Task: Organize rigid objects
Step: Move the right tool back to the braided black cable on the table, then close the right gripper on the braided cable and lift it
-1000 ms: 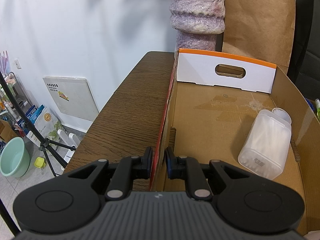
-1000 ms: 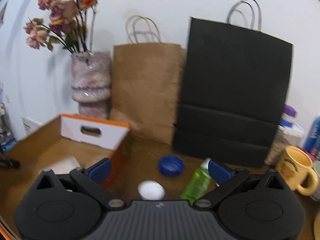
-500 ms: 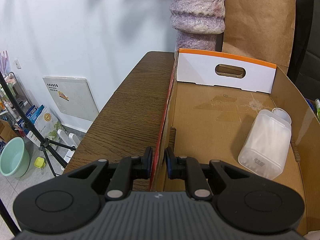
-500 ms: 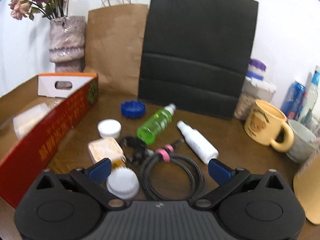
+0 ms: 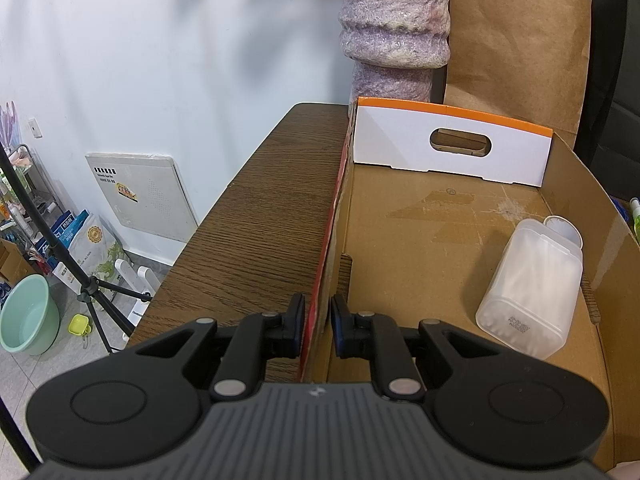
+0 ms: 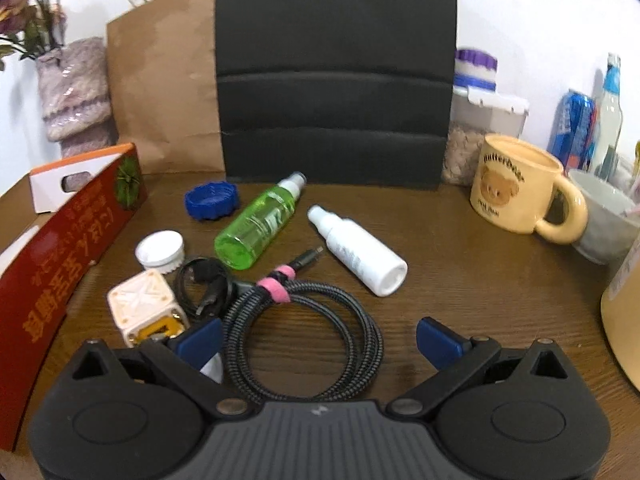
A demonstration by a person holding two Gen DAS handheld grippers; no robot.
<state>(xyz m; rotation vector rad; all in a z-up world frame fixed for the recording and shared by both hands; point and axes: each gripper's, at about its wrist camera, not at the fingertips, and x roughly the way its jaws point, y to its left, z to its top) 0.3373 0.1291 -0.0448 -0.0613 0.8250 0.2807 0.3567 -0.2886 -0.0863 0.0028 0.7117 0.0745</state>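
Note:
My left gripper [image 5: 317, 322] is shut on the left wall of a cardboard box [image 5: 326, 240], red outside, brown inside. A clear plastic container [image 5: 530, 288] lies inside it at the right. My right gripper [image 6: 318, 334] is open and empty, low over a coiled black cable [image 6: 304, 334] with a pink tie. Ahead on the table lie a green bottle [image 6: 258, 226], a white spray bottle [image 6: 358, 250], a blue lid [image 6: 211, 201], a white lid [image 6: 160, 249], a cream cube [image 6: 142, 306] and a small black cord [image 6: 202, 284]. The box also shows at the left of the right wrist view [image 6: 68, 236].
A black paper bag [image 6: 336, 80] and a brown paper bag [image 6: 164, 80] stand at the back. A fuzzy vase [image 5: 394, 28] stands behind the box. A yellow mug [image 6: 520, 186], a grey cup [image 6: 608, 216], a jar [image 6: 480, 120] and cans stand at the right. The table's left edge [image 5: 208, 208] drops to the floor.
My right gripper has swung right and down from the box to just over the coiled cable, still open. The left gripper and the box have not moved.

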